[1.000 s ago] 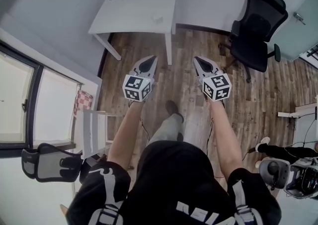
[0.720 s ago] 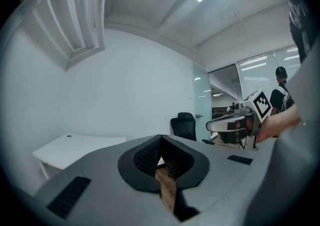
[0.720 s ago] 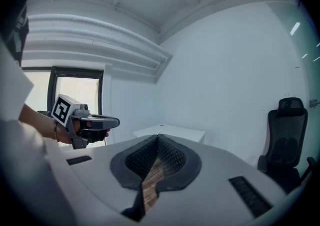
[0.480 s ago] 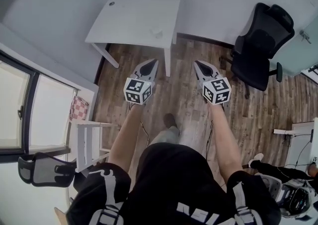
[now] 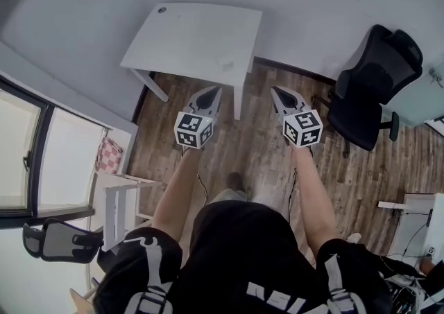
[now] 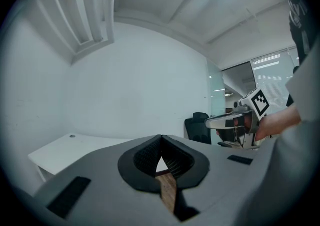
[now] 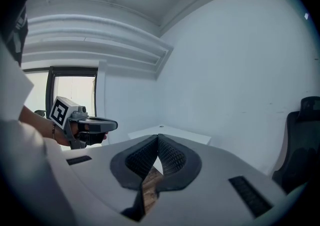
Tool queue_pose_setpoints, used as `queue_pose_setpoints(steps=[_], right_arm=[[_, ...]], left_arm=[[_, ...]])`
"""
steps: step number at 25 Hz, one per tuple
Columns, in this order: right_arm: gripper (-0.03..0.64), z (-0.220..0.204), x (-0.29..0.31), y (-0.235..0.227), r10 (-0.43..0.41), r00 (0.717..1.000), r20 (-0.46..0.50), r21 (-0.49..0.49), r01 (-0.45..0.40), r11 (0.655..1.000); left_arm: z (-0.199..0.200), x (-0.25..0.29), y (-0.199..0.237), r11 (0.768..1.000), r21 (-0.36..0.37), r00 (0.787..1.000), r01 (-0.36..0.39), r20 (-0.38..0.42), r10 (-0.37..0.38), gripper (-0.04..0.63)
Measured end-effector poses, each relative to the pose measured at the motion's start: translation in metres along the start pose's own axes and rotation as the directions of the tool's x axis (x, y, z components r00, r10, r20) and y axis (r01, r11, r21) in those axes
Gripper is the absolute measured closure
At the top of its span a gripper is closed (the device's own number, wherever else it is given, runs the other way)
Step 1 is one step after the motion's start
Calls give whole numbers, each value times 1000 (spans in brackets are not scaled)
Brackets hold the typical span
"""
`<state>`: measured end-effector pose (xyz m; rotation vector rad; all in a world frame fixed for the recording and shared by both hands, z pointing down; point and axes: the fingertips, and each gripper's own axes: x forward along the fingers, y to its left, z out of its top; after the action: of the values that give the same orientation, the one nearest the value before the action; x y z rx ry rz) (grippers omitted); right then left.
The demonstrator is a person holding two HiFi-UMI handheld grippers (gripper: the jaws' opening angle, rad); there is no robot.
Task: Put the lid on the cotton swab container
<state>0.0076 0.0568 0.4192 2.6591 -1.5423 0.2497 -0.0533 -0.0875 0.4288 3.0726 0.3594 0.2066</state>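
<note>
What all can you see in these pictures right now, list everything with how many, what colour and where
table: one, white, against the wall ahead of the grippers
small thing: one, pale, on the table near its right edge; too small to tell what it is
office chair: one, black, right of the table
second chair: one, grey and black, lower left
window: one, dark frame, far left
checked cloth: one, red and white, beside the window
floor: wood, brown, under everything
left gripper: one, grey with a black-and-white marker cube, shut and empty, held short of the table
right gripper: one, same look, shut and empty, beside the left one
forearms: two, bare, behind the grippers
</note>
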Motion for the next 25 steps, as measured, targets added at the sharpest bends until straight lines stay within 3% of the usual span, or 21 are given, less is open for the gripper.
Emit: queue_pose_setpoints(steps=[13,25], right_arm=[[603,16,60,-45,71,997,12,3,-71,997],[603,28,131,-110,262,965,-5,-13,-262,965]], left_arm=[[0,40,32,997,-7,997,-72,-23,72,571],[8,99,61,966,-3,964,-260,-50,260,571]])
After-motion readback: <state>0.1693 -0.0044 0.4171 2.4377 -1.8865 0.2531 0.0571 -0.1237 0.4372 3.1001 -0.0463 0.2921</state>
